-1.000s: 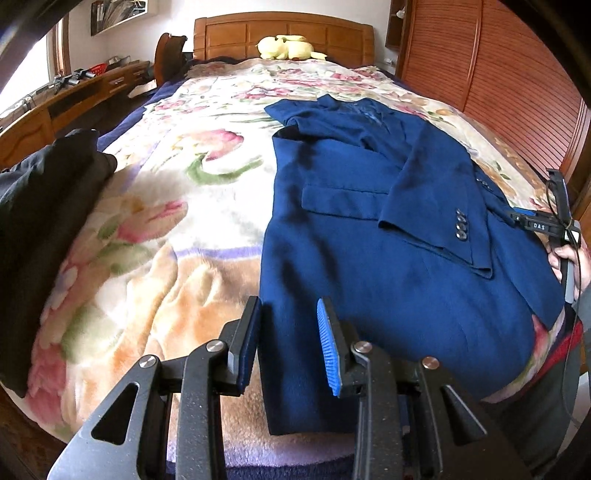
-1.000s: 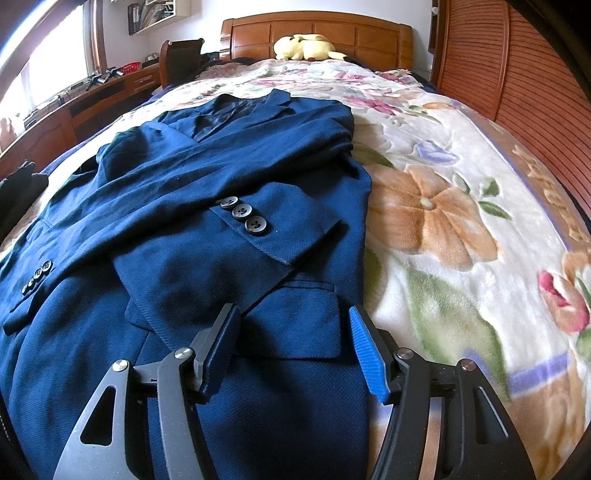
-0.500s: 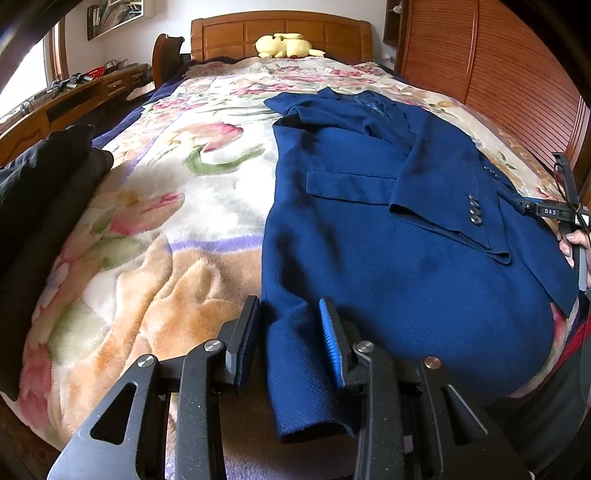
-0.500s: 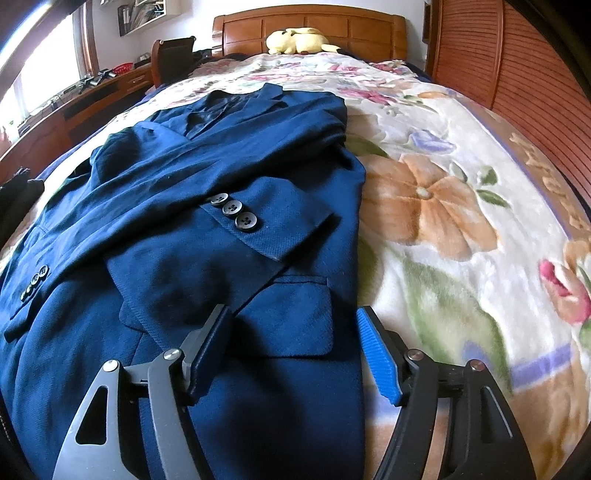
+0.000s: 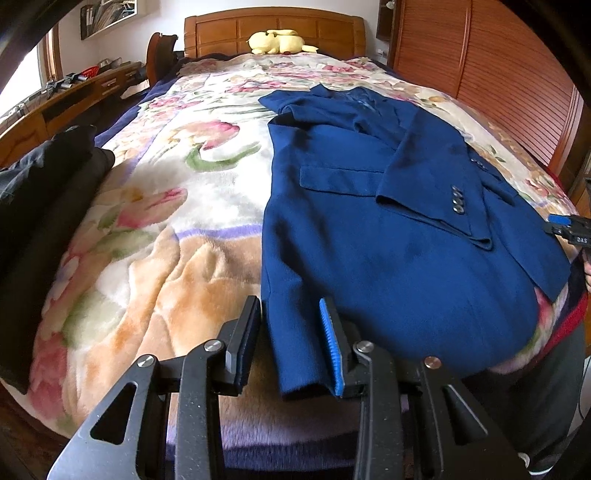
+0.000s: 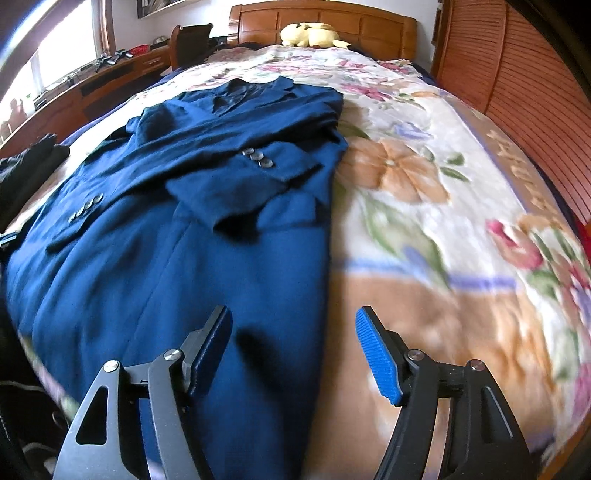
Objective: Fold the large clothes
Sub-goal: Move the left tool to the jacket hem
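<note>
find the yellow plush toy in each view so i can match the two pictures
Left wrist: the yellow plush toy lies top centre, at the far end of the bed against the wooden headboard.
Right wrist: the same toy is top centre, slightly right, against that headboard.
Shared landmark: the blue jacket spread on the floral blanket.

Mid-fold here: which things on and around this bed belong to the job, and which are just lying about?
Job:
blue jacket
left gripper, open at its hem corner
right gripper, open over the hem

Lying about:
yellow plush toy
dark clothes
floral blanket
desk clutter
</note>
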A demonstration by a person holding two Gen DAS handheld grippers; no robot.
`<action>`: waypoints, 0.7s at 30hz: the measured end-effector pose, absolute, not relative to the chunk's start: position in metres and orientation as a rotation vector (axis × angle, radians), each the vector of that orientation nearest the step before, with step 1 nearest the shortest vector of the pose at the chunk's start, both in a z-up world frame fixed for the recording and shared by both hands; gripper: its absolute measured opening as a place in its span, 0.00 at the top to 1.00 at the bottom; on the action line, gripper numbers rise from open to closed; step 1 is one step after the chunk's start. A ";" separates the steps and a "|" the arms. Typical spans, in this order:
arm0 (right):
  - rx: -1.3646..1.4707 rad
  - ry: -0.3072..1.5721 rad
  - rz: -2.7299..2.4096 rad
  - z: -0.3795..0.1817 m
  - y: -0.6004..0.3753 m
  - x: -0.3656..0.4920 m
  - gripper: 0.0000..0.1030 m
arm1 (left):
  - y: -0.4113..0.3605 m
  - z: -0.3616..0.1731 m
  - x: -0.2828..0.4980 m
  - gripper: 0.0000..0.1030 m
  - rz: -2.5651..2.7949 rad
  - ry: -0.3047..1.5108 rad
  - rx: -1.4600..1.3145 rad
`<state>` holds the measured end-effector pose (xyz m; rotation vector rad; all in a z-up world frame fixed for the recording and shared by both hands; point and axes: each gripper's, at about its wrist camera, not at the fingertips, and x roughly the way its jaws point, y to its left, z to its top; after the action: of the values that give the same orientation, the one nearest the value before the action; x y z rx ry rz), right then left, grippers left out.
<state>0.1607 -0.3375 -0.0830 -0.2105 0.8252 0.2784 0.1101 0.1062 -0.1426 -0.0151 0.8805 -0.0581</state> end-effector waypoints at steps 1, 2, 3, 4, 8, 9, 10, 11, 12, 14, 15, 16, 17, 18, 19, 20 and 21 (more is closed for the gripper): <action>-0.208 0.827 0.273 -0.082 -0.341 0.154 0.31 | 0.106 -0.142 0.108 0.67 -0.059 0.881 -0.013; -0.201 0.829 0.273 -0.081 -0.345 0.148 0.31 | 0.106 -0.141 0.107 0.67 -0.061 0.882 -0.012; -0.192 0.832 0.273 -0.080 -0.348 0.143 0.31 | 0.107 -0.140 0.106 0.67 -0.061 0.883 -0.014; -0.189 0.834 0.271 -0.079 -0.350 0.139 0.31 | 0.107 -0.140 0.105 0.67 -0.062 0.884 -0.017; -0.190 0.838 0.287 -0.078 -0.349 0.123 0.31 | 0.106 -0.139 0.102 0.67 -0.061 0.887 -0.016; -0.190 0.841 0.294 -0.078 -0.348 0.121 0.31 | 0.106 -0.139 0.102 0.67 -0.061 0.887 -0.014; -0.189 0.845 0.303 -0.079 -0.347 0.119 0.31 | 0.106 -0.139 0.102 0.67 -0.061 0.887 -0.014; -0.189 0.849 0.308 -0.080 -0.347 0.117 0.31 | 0.106 -0.139 0.102 0.67 -0.062 0.887 -0.015; -0.194 0.848 0.310 -0.082 -0.346 0.116 0.31 | 0.106 -0.139 0.102 0.67 -0.062 0.887 -0.017; -0.203 0.851 0.310 -0.086 -0.346 0.120 0.31 | 0.107 -0.140 0.102 0.67 -0.066 0.888 -0.028; -0.206 0.856 0.312 -0.087 -0.346 0.122 0.31 | 0.108 -0.140 0.102 0.67 -0.067 0.889 -0.033; -0.208 0.856 0.313 -0.088 -0.345 0.124 0.31 | 0.108 -0.140 0.102 0.67 -0.068 0.890 -0.034; -0.209 0.855 0.314 -0.088 -0.344 0.125 0.31 | 0.108 -0.140 0.102 0.67 -0.069 0.889 -0.033; -0.209 0.855 0.316 -0.088 -0.343 0.127 0.31 | 0.108 -0.140 0.102 0.67 -0.069 0.889 -0.033; -0.208 0.856 0.318 -0.090 -0.342 0.127 0.31 | 0.108 -0.141 0.102 0.67 -0.068 0.888 -0.034; -0.205 0.858 0.321 -0.091 -0.342 0.129 0.31 | 0.108 -0.140 0.102 0.67 -0.068 0.889 -0.035; -0.202 0.858 0.323 -0.093 -0.341 0.131 0.31 | 0.108 -0.140 0.102 0.67 -0.067 0.889 -0.035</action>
<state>0.1306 -0.3407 -0.0928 -0.2016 0.8584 0.3228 0.1024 0.1079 -0.1403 -0.0347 0.8889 -0.0675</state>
